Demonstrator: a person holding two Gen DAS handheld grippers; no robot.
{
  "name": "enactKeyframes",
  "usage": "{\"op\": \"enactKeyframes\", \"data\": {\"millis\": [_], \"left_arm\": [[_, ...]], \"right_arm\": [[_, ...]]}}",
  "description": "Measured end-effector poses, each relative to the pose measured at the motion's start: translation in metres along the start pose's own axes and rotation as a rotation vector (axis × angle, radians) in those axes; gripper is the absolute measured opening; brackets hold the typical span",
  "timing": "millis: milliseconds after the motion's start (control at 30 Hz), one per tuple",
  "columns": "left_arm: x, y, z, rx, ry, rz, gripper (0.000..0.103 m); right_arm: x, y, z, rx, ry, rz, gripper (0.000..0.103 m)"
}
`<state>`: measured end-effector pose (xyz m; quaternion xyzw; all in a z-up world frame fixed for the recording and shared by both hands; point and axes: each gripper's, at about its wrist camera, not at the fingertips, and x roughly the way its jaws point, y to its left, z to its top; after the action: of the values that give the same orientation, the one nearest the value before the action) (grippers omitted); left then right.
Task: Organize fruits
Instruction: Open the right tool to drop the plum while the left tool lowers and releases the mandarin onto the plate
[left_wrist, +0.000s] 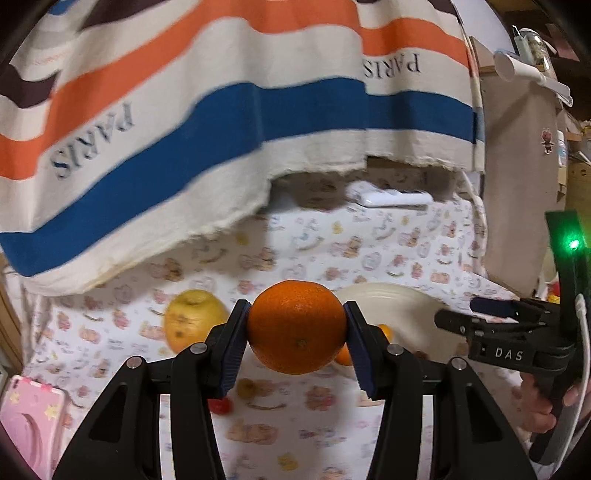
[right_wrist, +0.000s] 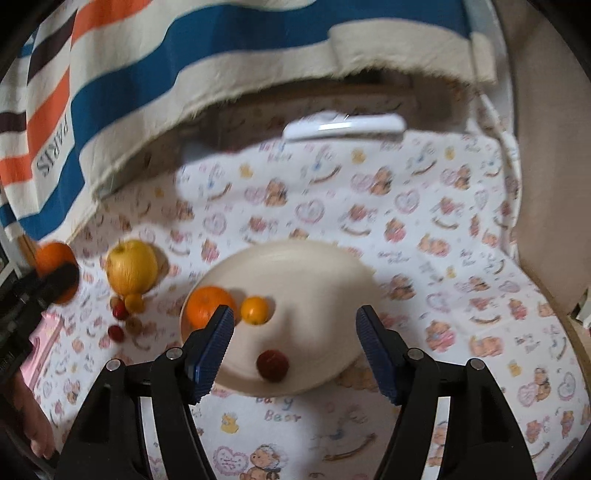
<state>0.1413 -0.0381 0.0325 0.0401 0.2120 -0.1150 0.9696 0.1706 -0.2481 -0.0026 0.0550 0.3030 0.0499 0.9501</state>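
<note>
Striped cloth, printed cover and small clutter around the work area

A striped cloth (left_wrist: 229, 110) in orange, blue, cream and brown, printed "PARIS", hangs over the far side. Beneath its frayed edge a white remote-like object (right_wrist: 343, 127) lies on the bear-printed cover (right_wrist: 461, 258) spread over the surface. A pink phone case (left_wrist: 26, 417) with star shapes sits at the near left. A beige panel (left_wrist: 521, 184) bearing a small sticker stands at right.

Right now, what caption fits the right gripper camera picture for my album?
Open right gripper above a cream plate holding two oranges and a small red fruit.
</note>
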Motion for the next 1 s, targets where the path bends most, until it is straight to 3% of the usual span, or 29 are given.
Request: {"op": "enactKeyframes", "data": {"millis": [167,367,467,533,667,1000], "left_arm": [[0.027,-0.026,0.002,0.018,0.115,-0.106,0.049],[0.056,-0.059,-0.006,0.062,0.218,-0.159,0.049],[0.067,-0.072,-0.012,0.078,0.26,-0.154,0.049],[0.074,-0.077,-0.016,0.089,0.29,-0.11,0.049],[0.084,-0.075,-0.022,0.044,0.344,-0.114,0.049],[0.089,-0.075,-0.027,0.028,0.345,-0.126,0.05]], "right_arm": [[-0.017,-0.012,0.005,0.054,-0.078,-0.044,0.077],[-0.02,-0.019,0.007,0.084,-0.074,-0.04,0.077],[-0.018,-0.023,0.007,0.101,-0.059,-0.038,0.077],[-0.015,-0.024,0.007,0.113,-0.045,-0.033,0.077],[-0.012,-0.027,0.005,0.133,-0.021,-0.013,0.077],[-0.005,-0.03,0.005,0.145,0.008,-0.029,0.077]]}}
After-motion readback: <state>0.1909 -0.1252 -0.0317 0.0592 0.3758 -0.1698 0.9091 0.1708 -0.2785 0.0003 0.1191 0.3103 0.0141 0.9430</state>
